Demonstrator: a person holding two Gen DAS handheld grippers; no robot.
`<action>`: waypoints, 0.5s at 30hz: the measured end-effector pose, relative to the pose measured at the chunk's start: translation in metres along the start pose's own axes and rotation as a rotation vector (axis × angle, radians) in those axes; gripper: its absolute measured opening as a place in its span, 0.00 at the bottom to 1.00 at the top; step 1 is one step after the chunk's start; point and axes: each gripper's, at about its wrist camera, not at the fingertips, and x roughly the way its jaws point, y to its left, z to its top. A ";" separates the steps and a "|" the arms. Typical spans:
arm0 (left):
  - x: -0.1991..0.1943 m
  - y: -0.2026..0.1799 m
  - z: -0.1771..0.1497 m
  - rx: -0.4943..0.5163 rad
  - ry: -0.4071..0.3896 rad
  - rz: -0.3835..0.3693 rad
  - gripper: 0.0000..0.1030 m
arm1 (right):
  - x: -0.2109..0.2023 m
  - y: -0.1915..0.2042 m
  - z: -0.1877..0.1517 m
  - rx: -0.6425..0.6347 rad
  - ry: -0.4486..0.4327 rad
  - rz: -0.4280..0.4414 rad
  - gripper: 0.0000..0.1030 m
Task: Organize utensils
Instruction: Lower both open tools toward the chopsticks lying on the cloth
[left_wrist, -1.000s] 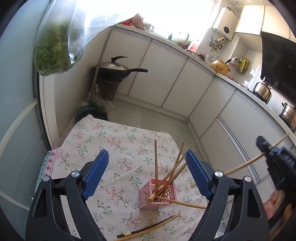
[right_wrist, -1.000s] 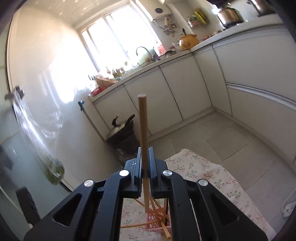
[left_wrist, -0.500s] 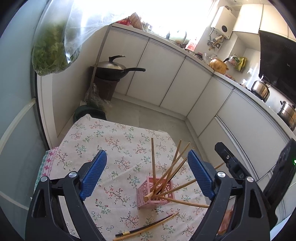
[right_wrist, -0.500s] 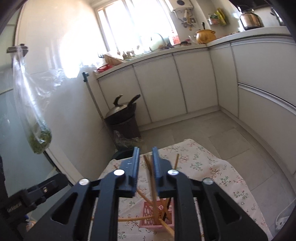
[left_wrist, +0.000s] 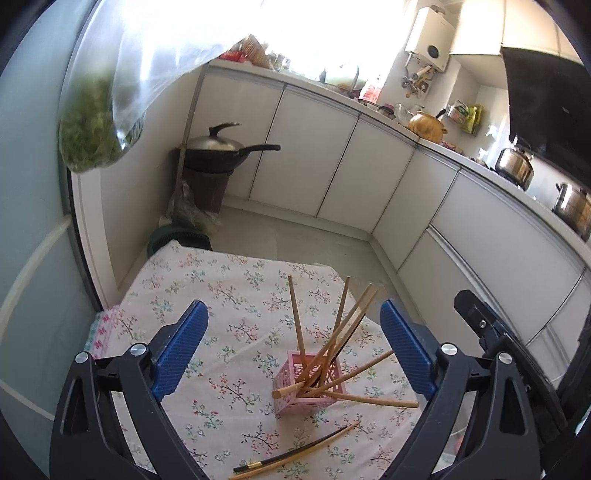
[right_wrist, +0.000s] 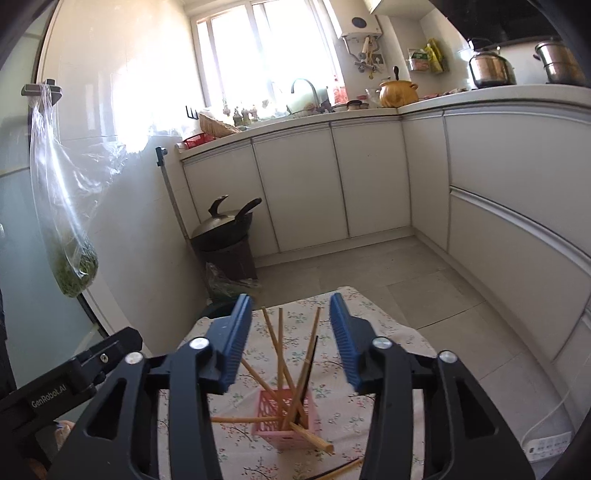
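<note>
- Chopsticks, loose pair (left_wrist: 299, 456): one dark, one pale, lying side by side on the floral tablecloth (left_wrist: 221, 295), nearest the left wrist camera, below and between the blue pads of the left gripper (left_wrist: 291, 350); touched by neither gripper.
- Left gripper: jaws spread wide, just been opening further, nothing between the pads; it points down at a slant toward the table.
- Right gripper (right_wrist: 291, 341): jaws about half apart, just been opening; the upright sticks show in the gap between its pads, but the pads press on none. It points down over the basket; its black body shows at the right edge of the left wrist view.
- Pink basket (left_wrist: 312, 386): small latticed box standing on the cloth, just beyond the loose pair, ahead of both grippers.
- Basket contents: several wooden chopsticks (left_wrist: 334, 339) and one dark one, standing at mixed tilts and fanning outward; two or three lie low, poking out over or through the sides.
- A fingertip shows at the lower left edge of the right wrist view, behind the left gripper's body.
- Beyond the table: lidded wok (left_wrist: 221, 149) on a dark stand, white cabinets (right_wrist: 295, 184).
</note>
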 end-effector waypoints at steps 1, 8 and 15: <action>-0.002 -0.003 -0.002 0.012 -0.008 0.009 0.90 | -0.003 0.000 -0.001 -0.002 -0.004 -0.008 0.57; -0.010 -0.017 -0.012 0.074 -0.037 0.047 0.92 | -0.030 -0.017 -0.010 -0.008 -0.023 -0.152 0.73; -0.010 -0.030 -0.030 0.139 -0.006 0.063 0.93 | -0.046 -0.035 -0.015 0.009 -0.022 -0.299 0.91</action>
